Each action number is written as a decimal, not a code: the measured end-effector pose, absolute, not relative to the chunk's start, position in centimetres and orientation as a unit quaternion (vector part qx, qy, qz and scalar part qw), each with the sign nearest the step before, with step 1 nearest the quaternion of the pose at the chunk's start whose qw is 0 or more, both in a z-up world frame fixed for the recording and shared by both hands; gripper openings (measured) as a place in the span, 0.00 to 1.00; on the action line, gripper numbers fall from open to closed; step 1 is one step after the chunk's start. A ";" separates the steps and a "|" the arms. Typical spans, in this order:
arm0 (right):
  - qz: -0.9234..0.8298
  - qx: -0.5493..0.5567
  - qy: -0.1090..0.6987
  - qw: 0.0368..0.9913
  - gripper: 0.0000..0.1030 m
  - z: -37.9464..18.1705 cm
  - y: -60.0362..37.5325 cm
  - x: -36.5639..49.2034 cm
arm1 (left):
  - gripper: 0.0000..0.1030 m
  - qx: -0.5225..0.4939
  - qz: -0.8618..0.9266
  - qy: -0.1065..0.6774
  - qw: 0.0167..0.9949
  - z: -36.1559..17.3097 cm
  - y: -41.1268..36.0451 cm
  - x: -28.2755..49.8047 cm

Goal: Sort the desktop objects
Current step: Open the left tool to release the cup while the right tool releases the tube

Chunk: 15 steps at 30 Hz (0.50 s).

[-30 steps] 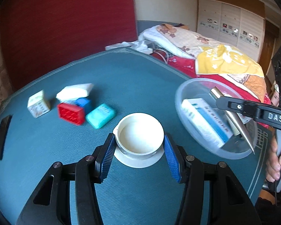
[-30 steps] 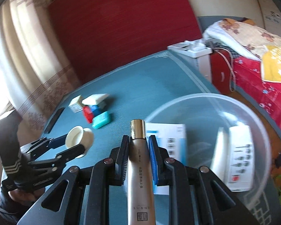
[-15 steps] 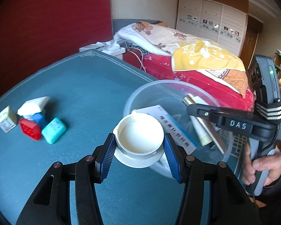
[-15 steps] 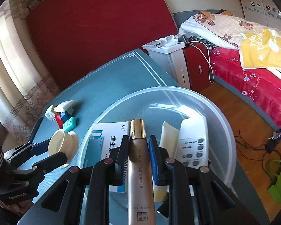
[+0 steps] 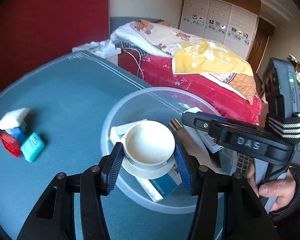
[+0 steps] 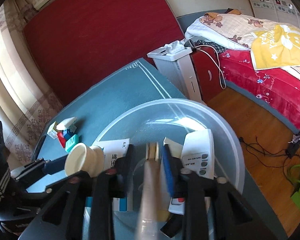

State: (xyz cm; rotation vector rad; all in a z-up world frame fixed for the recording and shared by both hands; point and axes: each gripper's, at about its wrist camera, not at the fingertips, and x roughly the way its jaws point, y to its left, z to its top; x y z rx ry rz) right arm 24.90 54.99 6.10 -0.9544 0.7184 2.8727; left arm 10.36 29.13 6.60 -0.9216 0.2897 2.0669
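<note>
Cup (image 5: 149,145): clamped in left gripper (image 5: 149,161), held over clear bowl (image 5: 130,108). Tube (image 6: 150,180): blurred, between spread jaws of right gripper (image 6: 148,164), over same bowl; contact cannot be told. Bowl contents: box (image 6: 118,156), remote (image 6: 200,152). Blocks (image 5: 20,138): clustered on teal table (image 5: 70,100), well apart from bowl.

Left hand-held gripper (image 5: 149,160) clamped, right hand-held gripper (image 6: 148,160) parted.

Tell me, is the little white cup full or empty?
Empty. The left wrist view looks straight down into the white cup, held between the left gripper's blue pads, and shows only its bare cream bottom.
</note>
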 end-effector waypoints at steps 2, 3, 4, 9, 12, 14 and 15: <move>0.926 -0.294 0.234 0.026 0.82 6.3 55.2 25.2 | 0.54 -0.381 0.815 0.104 0.425 6.3 29.3 10.1; 0.930 -0.282 0.232 0.036 0.85 6.5 55.2 25.6 | 0.54 -0.384 0.812 0.100 0.428 6.2 29.5 10.0; 0.932 -0.279 0.229 0.038 0.85 6.7 55.2 25.6 | 0.55 -0.386 0.811 0.097 0.429 6.1 29.5 10.0; 0.934 -0.279 0.217 0.046 0.87 7.1 54.9 25.5 | 0.66 -0.384 0.812 0.077 0.433 6.2 29.1 9.9; 0.932 -0.284 0.220 0.049 0.88 6.9 55.2 25.4 | 0.66 -0.385 0.812 0.065 0.434 6.3 28.7 9.8; 0.930 -0.286 0.224 0.052 0.88 6.7 55.4 25.4 | 0.66 -0.386 0.813 0.062 0.431 6.2 28.5 9.7; 0.930 -0.286 0.226 0.054 0.88 6.7 55.5 25.4 | 0.66 -0.386 0.814 0.060 0.429 6.2 28.3 9.7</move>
